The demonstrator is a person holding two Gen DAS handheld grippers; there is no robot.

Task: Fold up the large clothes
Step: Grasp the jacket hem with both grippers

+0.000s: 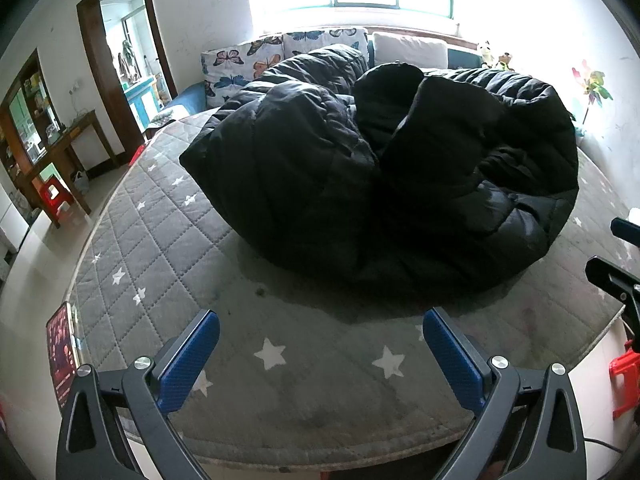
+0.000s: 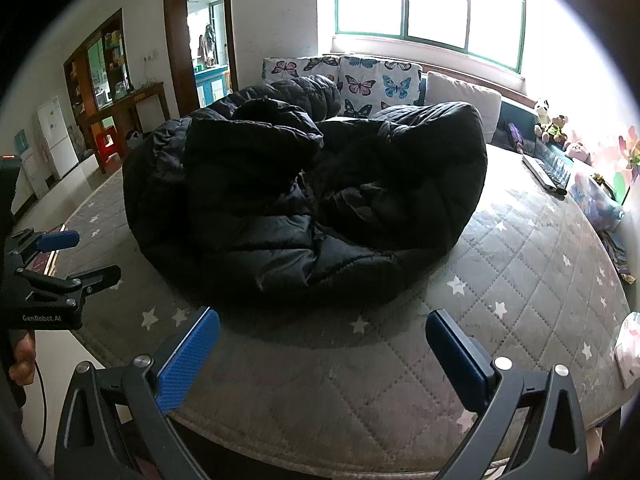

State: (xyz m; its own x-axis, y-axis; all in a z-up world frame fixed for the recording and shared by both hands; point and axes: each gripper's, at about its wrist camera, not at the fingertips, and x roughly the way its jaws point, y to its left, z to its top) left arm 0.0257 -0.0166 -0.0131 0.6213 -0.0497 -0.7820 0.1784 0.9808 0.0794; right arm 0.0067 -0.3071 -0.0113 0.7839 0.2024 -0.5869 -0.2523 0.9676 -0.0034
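Both grippers hang over the near edge of the mattress (image 1: 168, 240), and neither touches anything. In its own wrist view the left gripper (image 1: 320, 344) has its 2 blue-padded fingers (image 1: 188, 364) spread wide, with bare star-printed quilting showing between them. The right gripper (image 2: 322, 346) is spread just as wide above the same near edge, its blue pads (image 2: 188, 360) holding nothing. Each tool also appears at the margin of the other's view: the left one shows at the left side of the right wrist view, gripped by a hand (image 2: 22, 360), and part of the right one shows at the right side of the left wrist view.

A large black puffer coat (image 1: 380, 168) lies crumpled in a bulky heap on the middle of the mattress, well apart from both sets of fingers. Its quilted panels are bunched and overlapping, and one rounded fold rises near the top of the pile. The heap reaches toward the far edge, where it ends just in front of 2 butterfly-print cushions (image 2: 360, 80) and a plain pale pillow (image 2: 464, 96) propped along the headboard side.

Several soft toys (image 2: 554, 126) sit at the far right corner below a bright window (image 2: 432, 4). Near the left near corner a phone (image 1: 62, 348) lies at the edge of the mattress with its screen lit. Past the left edge a red stool (image 1: 56, 196) stands on the floor beside a wooden desk (image 1: 76, 140), with an open doorway (image 1: 128, 52) behind.
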